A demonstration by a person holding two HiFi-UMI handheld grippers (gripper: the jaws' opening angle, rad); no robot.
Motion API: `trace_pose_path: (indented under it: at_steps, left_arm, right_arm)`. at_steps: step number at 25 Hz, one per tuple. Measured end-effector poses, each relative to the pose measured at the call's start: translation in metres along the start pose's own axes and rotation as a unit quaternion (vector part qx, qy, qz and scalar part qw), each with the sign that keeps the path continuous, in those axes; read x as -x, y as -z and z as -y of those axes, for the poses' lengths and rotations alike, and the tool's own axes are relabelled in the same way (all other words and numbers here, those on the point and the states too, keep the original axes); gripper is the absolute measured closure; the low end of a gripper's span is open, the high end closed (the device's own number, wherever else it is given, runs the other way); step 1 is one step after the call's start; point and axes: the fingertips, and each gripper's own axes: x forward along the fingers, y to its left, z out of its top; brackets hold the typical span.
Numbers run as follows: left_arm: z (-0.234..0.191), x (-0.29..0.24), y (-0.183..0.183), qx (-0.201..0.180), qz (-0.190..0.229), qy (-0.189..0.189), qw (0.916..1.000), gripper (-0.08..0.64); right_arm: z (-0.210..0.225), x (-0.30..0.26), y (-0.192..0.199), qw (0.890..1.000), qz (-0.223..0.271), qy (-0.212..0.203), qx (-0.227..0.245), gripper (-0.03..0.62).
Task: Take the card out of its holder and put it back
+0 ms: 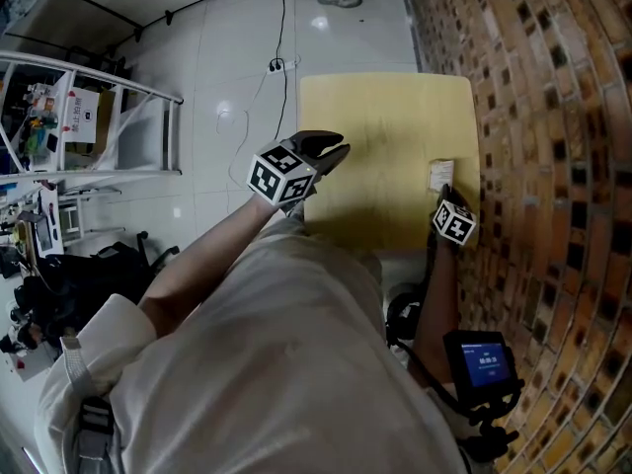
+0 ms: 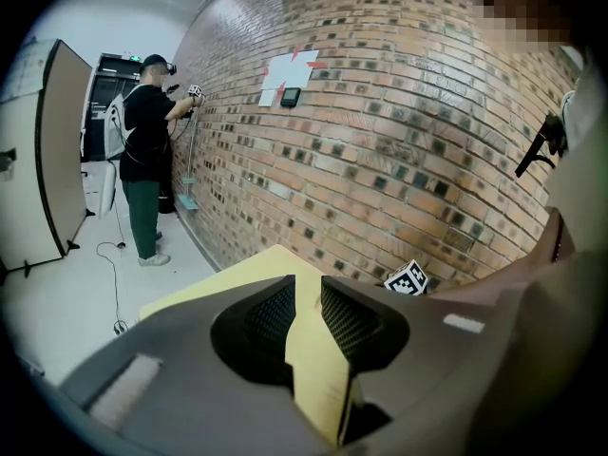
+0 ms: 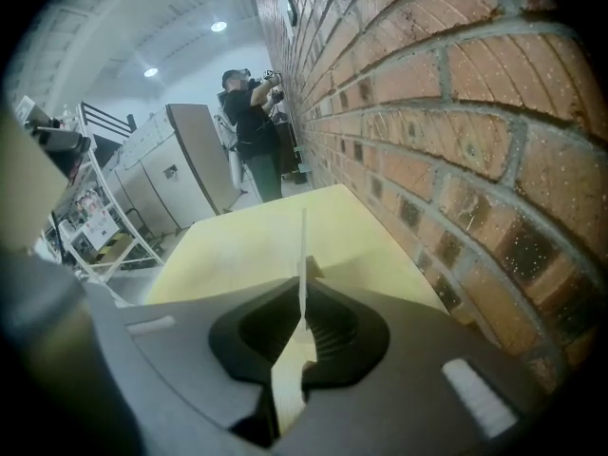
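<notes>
Head view looked down on a yellow table (image 1: pixel 375 136) set against a brick wall (image 1: pixel 553 166). The card (image 1: pixel 440 175) stood at the table's right edge, near the wall, with the right gripper (image 1: pixel 445 197) at its near side. From up there neither its jaws could be read nor the holder told from the card. The left gripper (image 1: pixel 334 152) hung over the table's near left part, well apart from the card. Left gripper view showed that claw's jaws apart with only bare table between them, so it held nothing. It also caught the right gripper's marker cube (image 2: pixel 407 278) to the right by the wall and a person (image 2: pixel 147 150) far off, but no card. Right gripper view alone settled the grip: the jaws were all but closed, pinching the thin card (image 3: pixel 304 240) edge-on. A small tan block, probably the holder (image 3: pixel 313 270), sat just past the tips against the card. Whether the card's lower edge sat in the slot was not clear. The step in hand was, I judged, either the pull or the reseat, with the card right at the holder. The next move called for straight travel along the slot with the card upright, and the free left gripper might need to steady the holder, which looked light enough to drag along.
</notes>
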Motion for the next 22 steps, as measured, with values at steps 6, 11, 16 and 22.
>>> trace_pose_path:
  at_steps: [6,11,16,22]
  left_arm:
    - [0.002,0.0,0.005,0.005,0.0,-0.004,1.0,0.456]
    - [0.002,-0.005,0.002,0.002,0.003,0.009,1.0,0.456]
    - [0.008,-0.011,-0.002,-0.005,0.005,0.03,0.9995,0.457]
    - [0.007,-0.01,-0.003,-0.018,0.007,0.07,0.9974,0.457]
  right_arm:
    - [0.0,-0.002,-0.003,1.0,0.008,0.009,0.013,0.577]
    - [0.0,-0.001,-0.011,0.998,0.01,0.038,0.051,0.449]
    - [-0.005,0.035,-0.051,0.995,0.078,0.06,0.026,0.408]
    - [-0.048,0.081,-0.088,0.988,0.148,0.051,0.008,0.41]
